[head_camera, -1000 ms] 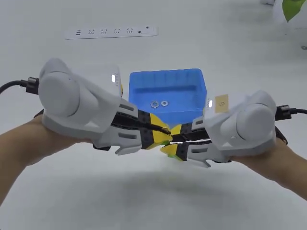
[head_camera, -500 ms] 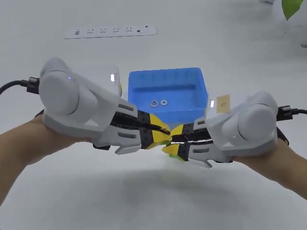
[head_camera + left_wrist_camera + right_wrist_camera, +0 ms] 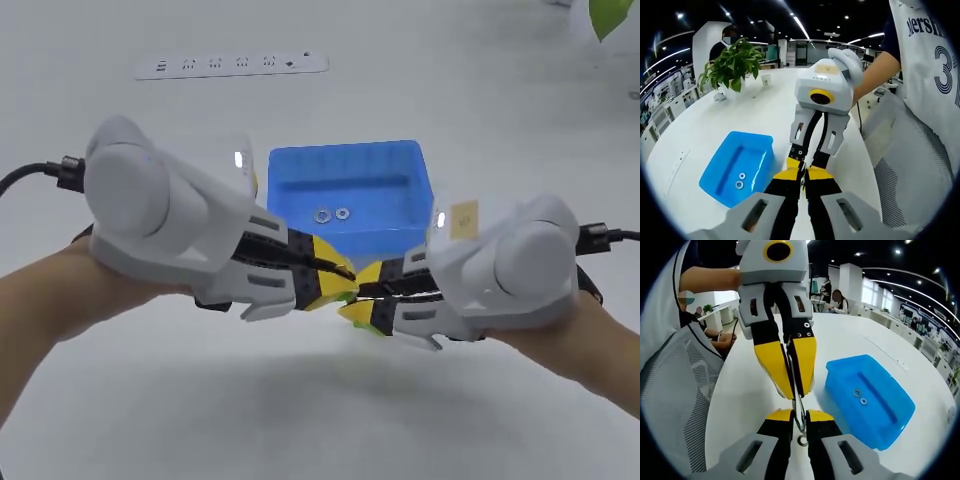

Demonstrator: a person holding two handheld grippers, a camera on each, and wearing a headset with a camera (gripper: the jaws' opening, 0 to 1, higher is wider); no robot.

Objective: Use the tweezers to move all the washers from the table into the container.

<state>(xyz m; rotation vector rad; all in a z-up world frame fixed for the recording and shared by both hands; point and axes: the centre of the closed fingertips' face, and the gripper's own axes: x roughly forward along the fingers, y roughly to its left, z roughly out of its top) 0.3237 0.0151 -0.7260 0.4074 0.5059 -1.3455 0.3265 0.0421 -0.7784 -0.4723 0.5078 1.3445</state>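
The blue container (image 3: 345,160) stands on the white table, with two washers (image 3: 332,215) inside it. Just in front of it my left gripper (image 3: 343,278) and right gripper (image 3: 350,302) meet tip to tip. Thin metal tweezers (image 3: 796,390) run from the left gripper's yellow jaws down between my right gripper's (image 3: 801,419) jaws. Both pairs of jaws are closed on them. A washer (image 3: 802,440) shows at the tweezers' lower end; I cannot tell whether it is held or lies on the table. In the left gripper view my left gripper (image 3: 802,176) faces the right one, with the container (image 3: 720,175) to the left.
A white power strip (image 3: 230,66) lies at the back of the table and a potted plant (image 3: 732,62) stands at its far end. A mesh chair (image 3: 900,165) is beside the person. Bare tabletop lies around the container and in front of the grippers.
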